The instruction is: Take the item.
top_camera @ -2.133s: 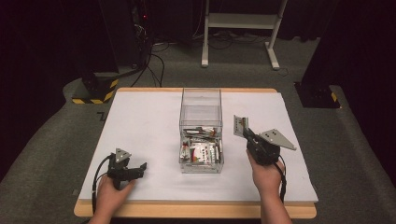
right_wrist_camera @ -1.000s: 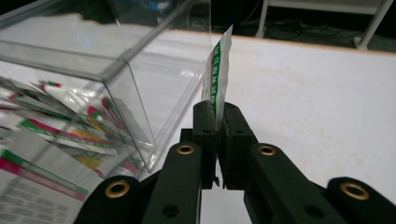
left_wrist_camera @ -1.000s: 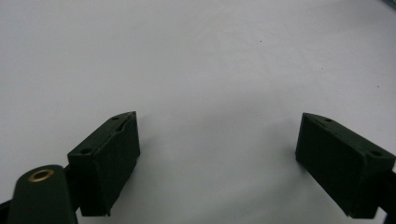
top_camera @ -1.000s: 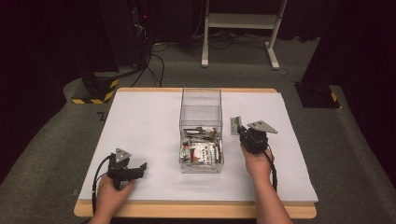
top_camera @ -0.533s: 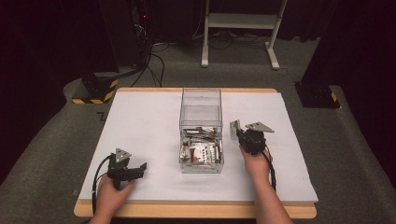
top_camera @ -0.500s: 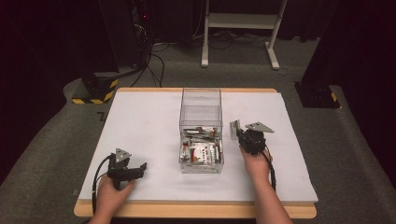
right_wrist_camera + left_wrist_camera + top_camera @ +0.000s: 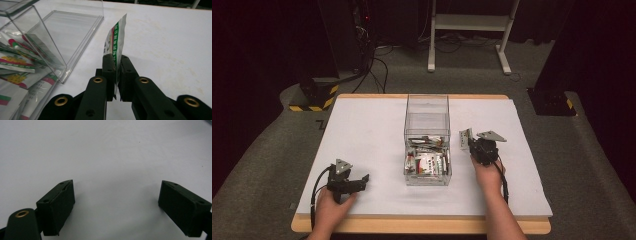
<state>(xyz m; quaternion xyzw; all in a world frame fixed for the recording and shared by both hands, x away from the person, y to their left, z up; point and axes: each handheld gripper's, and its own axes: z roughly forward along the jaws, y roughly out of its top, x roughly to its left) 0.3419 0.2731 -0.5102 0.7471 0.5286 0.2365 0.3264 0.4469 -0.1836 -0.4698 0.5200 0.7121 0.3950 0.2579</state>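
A clear plastic box (image 7: 427, 107) stands mid-table, its near half holding several printed packets (image 7: 427, 162). Right of the box, my right gripper (image 7: 470, 142) holds one silver-and-green packet (image 7: 464, 136) upright just above the table. In the right gripper view the jaws (image 7: 115, 60) pinch the packet's (image 7: 115, 37) lower edge; they have just eased a touch, and the packet stays gripped. The box wall (image 7: 50, 37) stands close on the left there. My left gripper (image 7: 361, 178) rests at the near left, open, with bare white tabletop between its fingers (image 7: 116, 202).
The white table surface (image 7: 372, 130) stretches wide on both sides of the box. Behind the table stand a white frame (image 7: 472, 22), cables on the floor and a yellow-black striped base (image 7: 314, 97).
My right hand has carried the packet leftward, closer to the box's right wall, and the gripper has turned more upright. The left hand has not moved.
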